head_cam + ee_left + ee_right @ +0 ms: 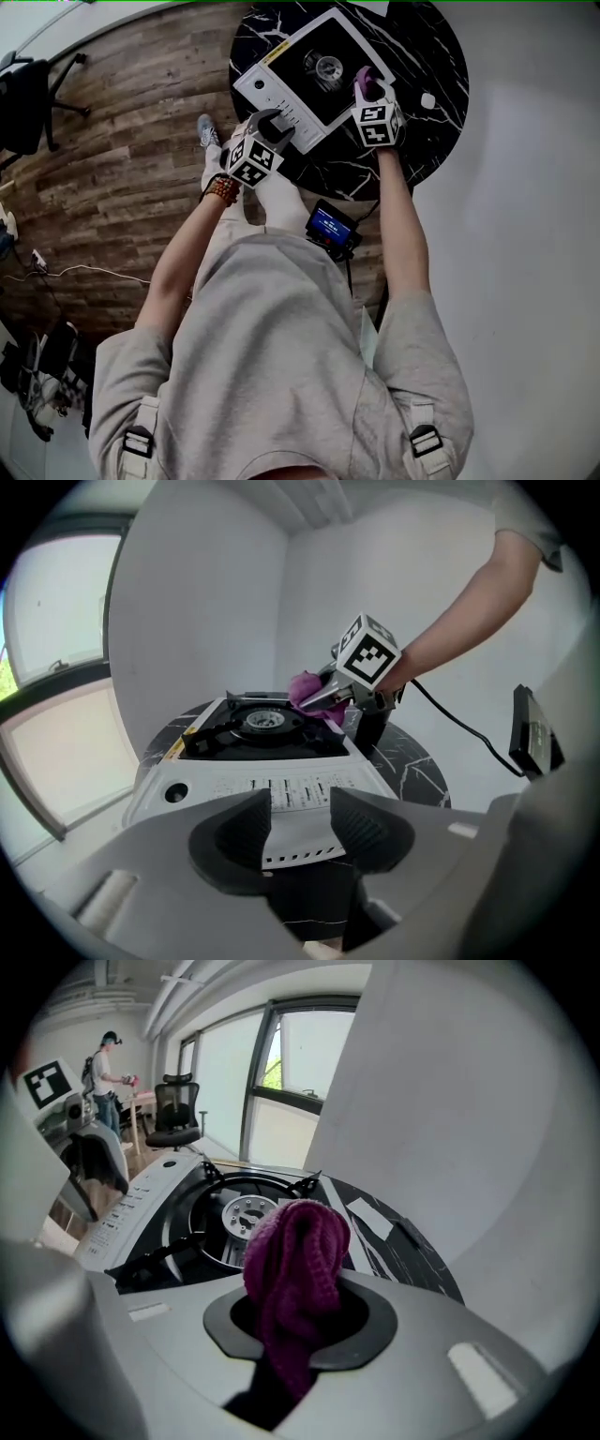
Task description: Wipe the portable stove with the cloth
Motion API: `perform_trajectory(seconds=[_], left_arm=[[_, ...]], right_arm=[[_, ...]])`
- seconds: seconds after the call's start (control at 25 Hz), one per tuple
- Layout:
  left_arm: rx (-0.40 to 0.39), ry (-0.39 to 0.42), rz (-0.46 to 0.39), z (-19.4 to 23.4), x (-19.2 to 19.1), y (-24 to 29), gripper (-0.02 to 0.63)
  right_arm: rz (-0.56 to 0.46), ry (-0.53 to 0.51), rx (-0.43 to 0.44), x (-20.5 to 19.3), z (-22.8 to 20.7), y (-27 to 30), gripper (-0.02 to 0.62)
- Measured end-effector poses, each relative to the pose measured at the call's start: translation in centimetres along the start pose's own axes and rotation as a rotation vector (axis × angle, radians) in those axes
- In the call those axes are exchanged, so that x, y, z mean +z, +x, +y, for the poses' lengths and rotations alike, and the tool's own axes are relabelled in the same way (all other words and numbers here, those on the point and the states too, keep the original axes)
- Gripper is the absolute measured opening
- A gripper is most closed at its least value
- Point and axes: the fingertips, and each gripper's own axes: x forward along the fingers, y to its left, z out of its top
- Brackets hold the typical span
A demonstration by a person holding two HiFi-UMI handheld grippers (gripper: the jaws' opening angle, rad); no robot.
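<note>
So, my right claw (300, 1312) is clamped tight on the purple cloth (295, 1251). The cloth bunches up out of the jaws, just over the stove (314, 70) at its right side, beside the burner (246, 1215). The stove sits on the round black table (436, 56). My left claw (300, 822) stands apart with nothing between the pads, lined up at the stove's front panel. I'd call this the approach, wiping not yet begun. Next I need to press the cloth onto the top and sweep, maybe bracing the front edge with the left so it doesn't slide.
</note>
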Motion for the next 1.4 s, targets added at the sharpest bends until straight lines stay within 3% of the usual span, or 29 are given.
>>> perform_trajectory(seconds=[0.12, 0.36, 0.72, 1.12, 1.4], left_arm=[[-0.006, 0.018, -0.003, -0.2, -0.1, -0.1, 0.207], [0.025, 0.078, 0.022, -0.5, -0.2, 0.1, 0.224], [0.025, 0.08, 0.048, -0.4, -0.2, 0.3, 0.224], [-0.01, 0.108, 0.057, -0.5, -0.3, 0.3, 0.224], [-0.051, 0.154, 0.109, -0.5, -0.2, 0.2, 0.222]], right_arm=[[0.022, -0.062, 0.028, 0.1, 0.7, 0.2, 0.086], [0.018, -0.047, 0.069, -0.4, 1.8, -0.5, 0.081], [0.001, -0.051, 0.131, -0.5, 4.4, -1.3, 0.081], [0.012, -0.024, 0.238, -0.1, 8.0, -2.4, 0.081], [0.064, -0.01, 0.279, 0.1, 8.5, -2.5, 0.08]])
